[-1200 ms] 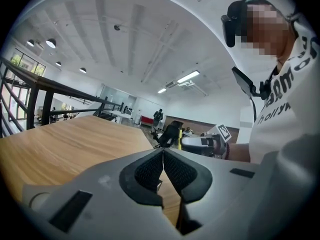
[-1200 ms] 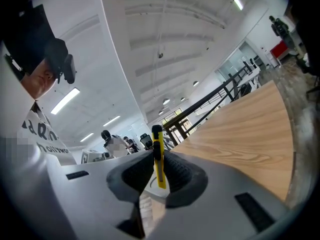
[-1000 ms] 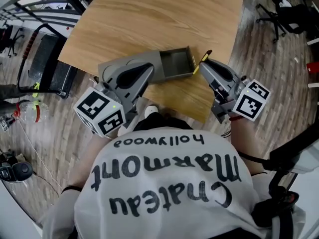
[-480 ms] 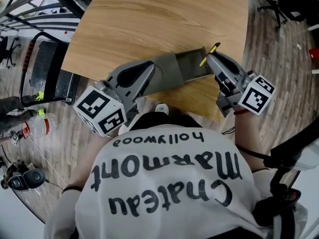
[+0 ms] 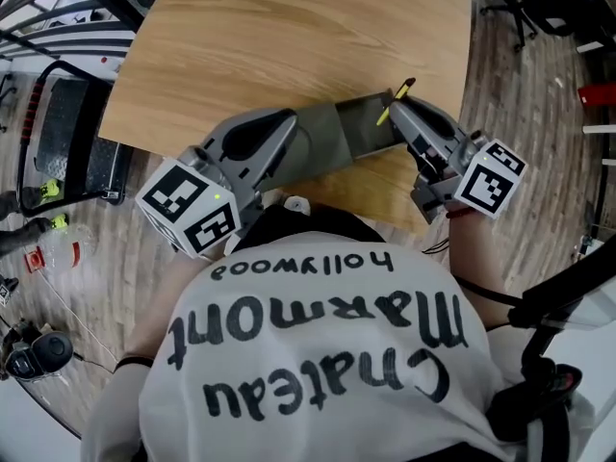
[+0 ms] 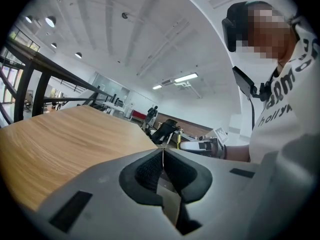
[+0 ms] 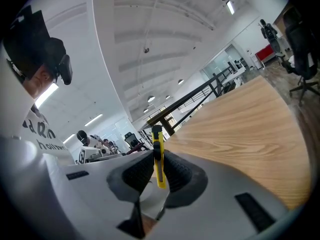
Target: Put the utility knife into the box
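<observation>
Pinching the yellow utility knife [image 5: 404, 89] between closed jaws, the right gripper [image 5: 397, 110] poises it above the open box [image 5: 361, 128], which the left gripper [image 5: 287, 123], shut apparently on its edge, steadies for loading.

The table [image 5: 289, 27] is matt grained wood, the utility knife [image 7: 158, 165] glossy plastic, the box [image 5: 323, 139] matt.

Your box [image 5: 366, 131] is open from above; the left gripper [image 5: 289, 125] covers its left end, the right gripper [image 5: 397, 112] with utility knife [image 5: 394, 105] crowds its far right corner
</observation>
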A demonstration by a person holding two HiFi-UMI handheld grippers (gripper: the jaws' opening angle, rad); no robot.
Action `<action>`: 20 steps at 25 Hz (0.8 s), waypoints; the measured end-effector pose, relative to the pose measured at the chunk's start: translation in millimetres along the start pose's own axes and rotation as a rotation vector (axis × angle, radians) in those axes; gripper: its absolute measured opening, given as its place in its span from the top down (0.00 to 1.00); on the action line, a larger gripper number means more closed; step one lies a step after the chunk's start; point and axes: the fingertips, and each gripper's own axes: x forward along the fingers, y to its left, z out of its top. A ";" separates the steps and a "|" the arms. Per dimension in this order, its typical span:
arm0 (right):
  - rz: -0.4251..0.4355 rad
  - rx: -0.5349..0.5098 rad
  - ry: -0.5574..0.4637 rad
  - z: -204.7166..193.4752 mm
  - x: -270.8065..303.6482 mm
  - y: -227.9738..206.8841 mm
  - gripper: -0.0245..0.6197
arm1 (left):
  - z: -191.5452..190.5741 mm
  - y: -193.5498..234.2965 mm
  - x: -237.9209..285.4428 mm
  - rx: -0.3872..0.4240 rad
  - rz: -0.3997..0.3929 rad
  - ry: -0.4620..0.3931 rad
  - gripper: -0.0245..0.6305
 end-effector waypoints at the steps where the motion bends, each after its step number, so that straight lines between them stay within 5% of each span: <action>1: -0.002 0.000 0.005 -0.4 0.7 -1.3 0.86 | -0.1 0.1 1.7 -0.002 -0.002 -0.003 0.95; 7: -0.023 -0.060 0.099 -12.4 6.7 -6.4 0.86 | -0.8 -2.5 8.7 -0.034 0.000 -0.021 0.95; 20: -0.031 -0.531 0.503 -50.2 18.1 -28.8 0.86 | -6.7 -15.2 13.4 -0.081 0.081 -0.023 0.95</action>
